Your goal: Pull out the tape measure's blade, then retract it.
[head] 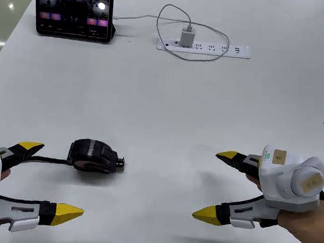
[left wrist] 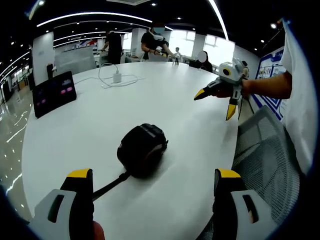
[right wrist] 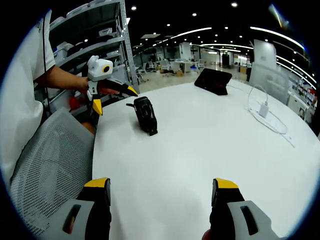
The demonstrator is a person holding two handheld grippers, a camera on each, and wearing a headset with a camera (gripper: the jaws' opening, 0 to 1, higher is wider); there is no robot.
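Left of centre on the bench [head: 168, 111], the tape [head: 93, 156] lies on its side just ahead of the left tool [head: 60, 178]. That tool's jaws are spread wide and pinch nothing. I read the tape's long axis as running across the bench, from one tool toward the other. Its black strap [head: 51, 160] trails back to the left tool's far jaw, though I cannot tell whether they touch. The blade hook [head: 121, 163] sits at the case mouth and faces the right tool [head: 206, 184]. That tool is also spread and empty, and it is well apart from the tape with bare bench between. So the left tool is nearer to steady the case, and I judge the right must cross over to reach the hook. A tablet [head: 74, 9], a power strip [head: 211, 48] and its cable [head: 174, 22] sit near the far edge, clear of that path.
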